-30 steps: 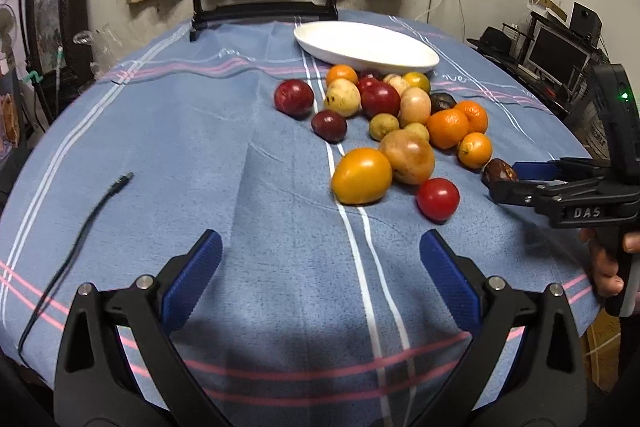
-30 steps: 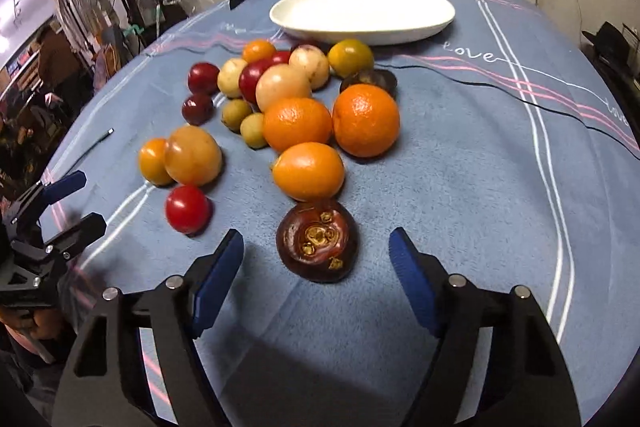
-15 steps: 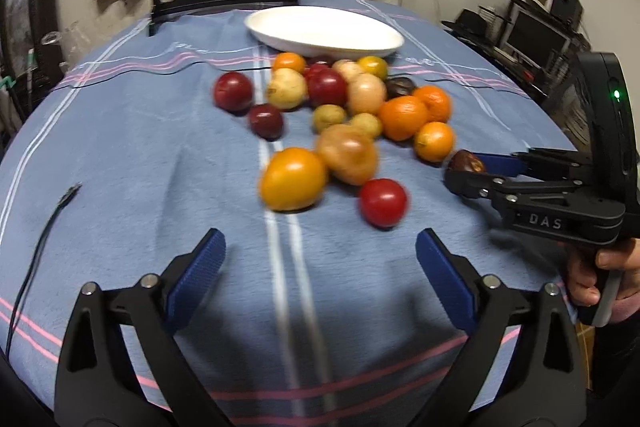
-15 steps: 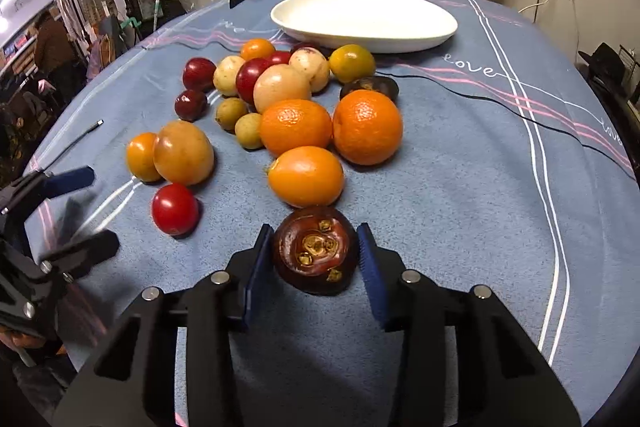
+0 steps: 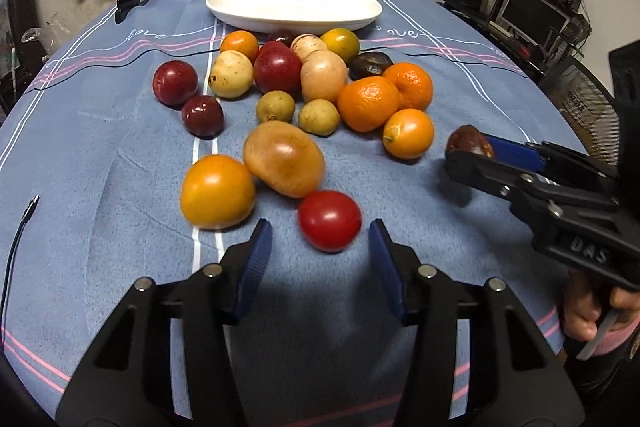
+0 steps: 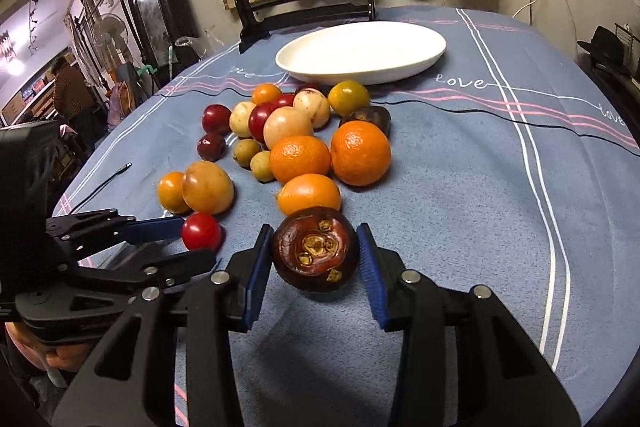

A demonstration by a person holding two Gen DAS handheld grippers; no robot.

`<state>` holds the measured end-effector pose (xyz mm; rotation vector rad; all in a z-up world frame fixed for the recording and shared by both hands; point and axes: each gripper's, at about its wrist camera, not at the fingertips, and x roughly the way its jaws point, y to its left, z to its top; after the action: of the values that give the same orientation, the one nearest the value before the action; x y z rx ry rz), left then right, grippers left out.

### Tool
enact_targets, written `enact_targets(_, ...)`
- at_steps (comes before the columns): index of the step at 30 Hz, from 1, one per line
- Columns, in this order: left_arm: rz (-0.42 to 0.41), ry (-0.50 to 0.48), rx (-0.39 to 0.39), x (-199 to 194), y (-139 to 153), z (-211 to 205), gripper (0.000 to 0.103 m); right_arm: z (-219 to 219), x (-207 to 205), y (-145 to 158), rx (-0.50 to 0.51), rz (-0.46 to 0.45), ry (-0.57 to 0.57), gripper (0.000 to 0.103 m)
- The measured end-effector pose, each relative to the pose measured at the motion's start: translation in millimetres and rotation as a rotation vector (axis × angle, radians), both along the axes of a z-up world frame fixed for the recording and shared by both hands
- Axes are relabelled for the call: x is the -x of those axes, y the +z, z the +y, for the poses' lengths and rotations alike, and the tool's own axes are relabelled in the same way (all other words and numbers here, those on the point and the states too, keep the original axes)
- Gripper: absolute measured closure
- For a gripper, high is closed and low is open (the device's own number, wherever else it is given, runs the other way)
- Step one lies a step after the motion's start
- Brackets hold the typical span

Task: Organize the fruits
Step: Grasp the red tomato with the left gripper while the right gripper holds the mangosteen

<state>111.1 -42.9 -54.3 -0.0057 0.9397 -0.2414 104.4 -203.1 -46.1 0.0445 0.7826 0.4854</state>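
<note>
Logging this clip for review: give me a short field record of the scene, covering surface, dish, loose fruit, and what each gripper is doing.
surface: round table with a blue striped cloth
dish: white oval plate, nothing in it, at the far side
loose fruit: pile of oranges, red and yellow fruits lying on the cloth in front of the plate
right gripper: shut on the dark mangosteen
left gripper: jaws have just been closing around the red tomato; pads not yet touching it
progress: no fruit placed yet
</note>
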Motion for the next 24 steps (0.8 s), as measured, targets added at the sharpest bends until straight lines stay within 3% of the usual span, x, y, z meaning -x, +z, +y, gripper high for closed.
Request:
enact_targets(4, 0.002, 0.003, -0.015, -4, 0, -5, 0.052, -3, 2, 2, -0.014, -0.015, -0.009, 0.06)
enact_targets(10, -0.012, 0.001, -0.047, -4, -1, -10, 0.07, -2, 1, 2, -0.016, -0.016, -0.008, 0.06)
enact_targets(14, -0.018, -0.005, -0.044, -2, -1, -11, 0.071, -1, 1, 1, -0.009, -0.013, -0.013, 0.06)
enact_targets(24, -0.063, -0.093, 0.066, 16, 18, 2, 0.071, 5, 0, -2, 0.014, 0.016, 0.023, 0.06)
